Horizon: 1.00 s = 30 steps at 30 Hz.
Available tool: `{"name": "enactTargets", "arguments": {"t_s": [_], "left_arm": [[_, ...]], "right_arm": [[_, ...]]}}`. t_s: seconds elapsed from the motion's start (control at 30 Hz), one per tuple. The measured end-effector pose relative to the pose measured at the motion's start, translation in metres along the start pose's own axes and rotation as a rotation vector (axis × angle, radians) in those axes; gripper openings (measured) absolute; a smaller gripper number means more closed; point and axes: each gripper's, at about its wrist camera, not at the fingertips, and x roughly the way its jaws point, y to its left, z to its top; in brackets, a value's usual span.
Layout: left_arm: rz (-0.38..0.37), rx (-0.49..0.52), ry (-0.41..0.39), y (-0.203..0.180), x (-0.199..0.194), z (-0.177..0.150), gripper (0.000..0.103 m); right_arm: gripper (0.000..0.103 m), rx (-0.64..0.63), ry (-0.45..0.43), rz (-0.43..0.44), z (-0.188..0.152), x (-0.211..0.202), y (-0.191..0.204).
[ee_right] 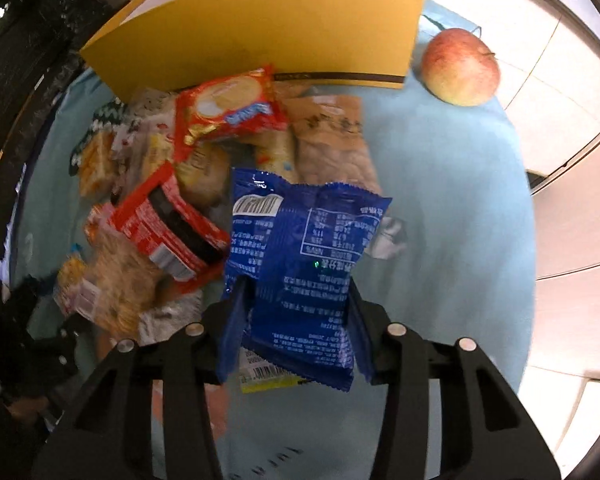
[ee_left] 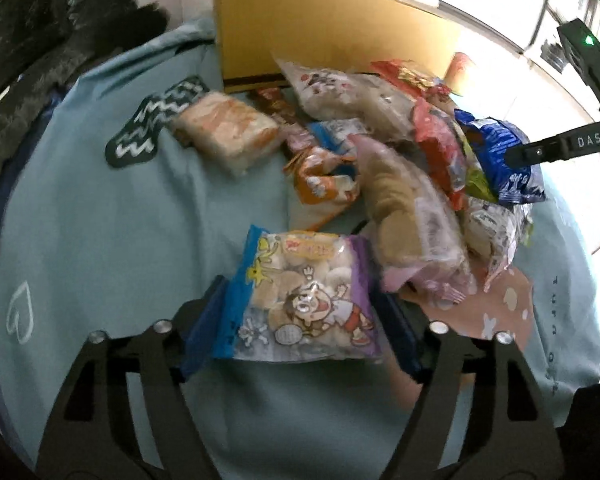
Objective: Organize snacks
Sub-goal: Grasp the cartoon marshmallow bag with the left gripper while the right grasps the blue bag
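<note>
My left gripper [ee_left: 304, 324] is shut on a cartoon-printed snack pack [ee_left: 300, 296] with blue and purple edges; both blue pads press its sides, low over the light blue cloth [ee_left: 120, 240]. In the right wrist view my right gripper [ee_right: 296, 320] is shut on a blue foil packet [ee_right: 304, 248], which it holds above the cloth with the printed back facing the camera. The left wrist view shows that same blue packet [ee_left: 496, 152] at the far right, in the right gripper's black fingers [ee_left: 540, 152]. A heap of mixed snack packs [ee_left: 380, 152] lies between the two grippers.
A yellow cardboard box [ee_right: 260, 28] stands behind the heap. A red apple [ee_right: 460, 66] rests on the cloth to its right. The heap includes a red cracker pack [ee_right: 228, 108], a bagged bread [ee_left: 412, 220] and a sandwich pack [ee_left: 228, 132]. Dark fuzzy fabric [ee_left: 40, 40] lies left.
</note>
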Motion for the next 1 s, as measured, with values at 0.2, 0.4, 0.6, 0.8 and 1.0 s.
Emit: {"name": "enactTargets", "arguments": {"t_s": [0.2, 0.4, 0.6, 0.8, 1.0], "left_arm": [[0.027, 0.041, 0.042, -0.010, 0.013, 0.004, 0.088], [0.023, 0.082, 0.044, -0.018, 0.013, -0.001, 0.074], [-0.018, 0.059, 0.024, -0.014, 0.009, -0.002, 0.058], [-0.017, 0.069, 0.034, -0.013, 0.012, 0.002, 0.057], [-0.043, 0.015, 0.014, -0.002, 0.003, 0.004, 0.047]], "right_arm": [[0.054, 0.073, 0.005, 0.008, 0.000, 0.002, -0.013], [0.072, 0.091, -0.017, 0.017, 0.004, 0.018, 0.001], [0.068, 0.171, -0.049, 0.099, 0.018, 0.010, 0.000], [0.057, 0.034, 0.068, -0.034, 0.026, 0.045, 0.038], [0.041, -0.090, 0.008, 0.033, 0.012, 0.021, 0.041]]}}
